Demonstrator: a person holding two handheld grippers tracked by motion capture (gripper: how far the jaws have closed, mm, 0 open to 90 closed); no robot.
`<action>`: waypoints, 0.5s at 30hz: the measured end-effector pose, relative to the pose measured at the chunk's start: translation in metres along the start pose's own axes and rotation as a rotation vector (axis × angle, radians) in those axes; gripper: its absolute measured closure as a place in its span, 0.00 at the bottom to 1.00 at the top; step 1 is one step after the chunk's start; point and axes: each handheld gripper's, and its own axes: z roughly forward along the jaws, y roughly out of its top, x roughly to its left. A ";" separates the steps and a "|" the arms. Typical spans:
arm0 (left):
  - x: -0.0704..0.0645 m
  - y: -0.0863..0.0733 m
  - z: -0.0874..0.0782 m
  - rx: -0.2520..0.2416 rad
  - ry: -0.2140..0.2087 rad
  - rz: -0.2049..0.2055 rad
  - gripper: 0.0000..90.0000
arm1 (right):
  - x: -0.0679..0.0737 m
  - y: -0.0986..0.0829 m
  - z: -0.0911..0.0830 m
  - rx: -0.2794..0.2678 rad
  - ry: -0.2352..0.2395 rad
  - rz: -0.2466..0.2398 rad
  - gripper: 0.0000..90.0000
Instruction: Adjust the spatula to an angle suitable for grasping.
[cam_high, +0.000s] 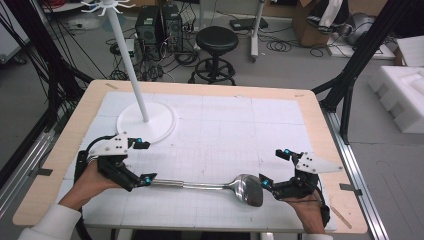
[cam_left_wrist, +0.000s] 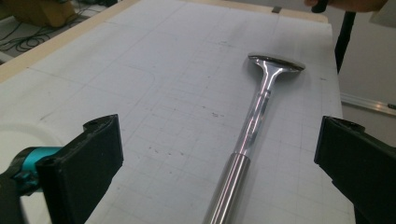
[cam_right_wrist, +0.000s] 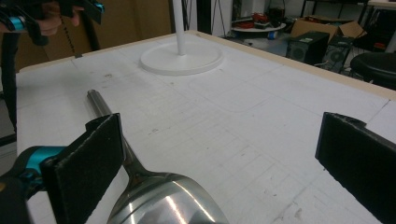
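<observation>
Step in hand, as judged from the layout: pick up the steel ladle, which lies flat on the white mat at about 6 o'clock of the table, handle toward 9 o'clock and bowl toward 3 o'clock. The left gripper stands at the handle end with its jaws wide apart, the handle running up between them without contact. The right gripper sits at the bowl, jaws likewise spread and empty. To grip well, lower the left gripper until both pads straddle the round handle squarely, then close; a polished tube is likely to roll or slip under an off-centre grip. Both forearms enter from 6 o'clock, hands low, palms turned inward. The white stand at 11 o'clock stays well apart.
</observation>
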 end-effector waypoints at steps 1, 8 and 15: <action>0.000 -0.001 -0.004 -0.014 0.010 -0.008 0.02 | 0.000 0.000 0.000 0.003 0.000 0.005 0.00; 0.003 -0.015 -0.028 -0.077 0.068 -0.034 0.02 | -0.002 0.008 0.001 0.007 0.007 0.001 0.00; 0.002 -0.031 -0.041 -0.108 0.107 -0.048 0.02 | -0.003 0.020 0.008 0.034 0.043 -0.021 0.00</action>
